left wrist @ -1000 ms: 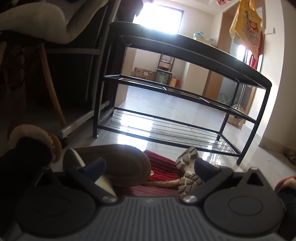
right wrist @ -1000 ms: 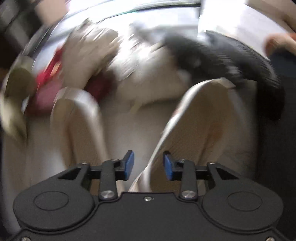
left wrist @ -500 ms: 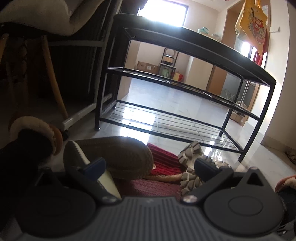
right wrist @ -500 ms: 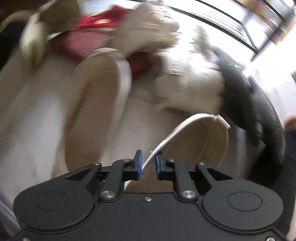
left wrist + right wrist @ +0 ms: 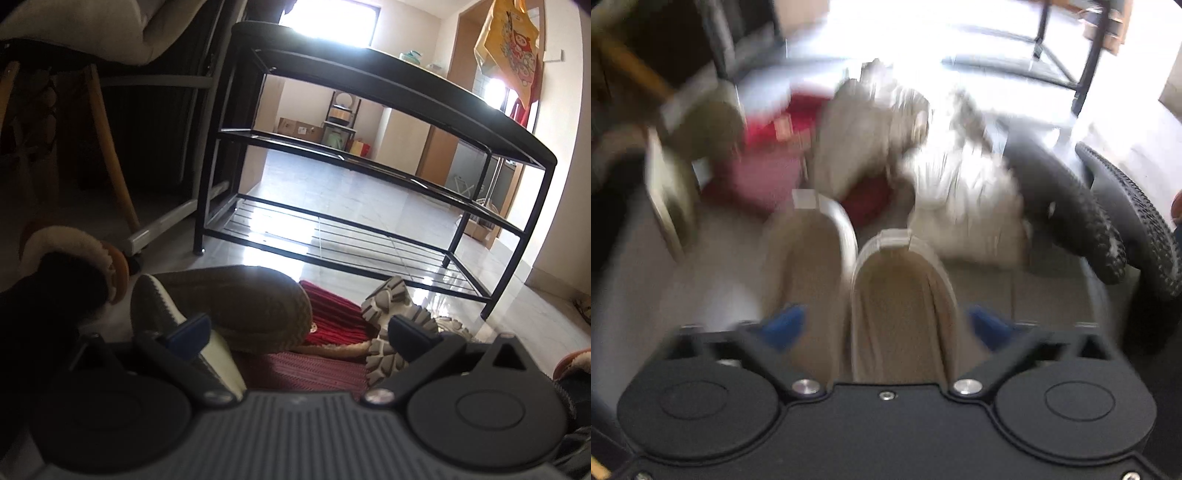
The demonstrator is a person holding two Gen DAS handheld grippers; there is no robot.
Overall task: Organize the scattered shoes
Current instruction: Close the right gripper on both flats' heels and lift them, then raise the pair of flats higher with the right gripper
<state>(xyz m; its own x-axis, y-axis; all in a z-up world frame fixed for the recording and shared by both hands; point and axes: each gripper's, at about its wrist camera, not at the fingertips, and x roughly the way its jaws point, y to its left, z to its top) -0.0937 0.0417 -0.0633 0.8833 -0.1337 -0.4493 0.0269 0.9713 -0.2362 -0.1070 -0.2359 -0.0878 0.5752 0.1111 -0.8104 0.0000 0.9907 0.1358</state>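
Right tool (image 5: 886,325) now opening wide — no longer pinched on the beige slip-on's (image 5: 903,295) rim; shoe released beside its mate (image 5: 809,266) on the floor. Left tool (image 5: 295,332) spread, empty, unmoved — rack (image 5: 369,236) still bare.

The right wrist view is motion-blurred throughout. The pile of shoes (image 5: 916,155) across the upper middle smears into pale, red and olive patches; individual shoes cannot be separated there. The blue fingertips (image 5: 783,326) at lower centre are soft-edged. The two beige slippers (image 5: 901,306) run under the gripper body at the bottom, hiding their toes.

In the left wrist view, the gripper body covers the lower part of the red slipper (image 5: 332,317) and the olive shoe (image 5: 243,302). A fur-trimmed shoe (image 5: 572,363) is cut off at the right edge.
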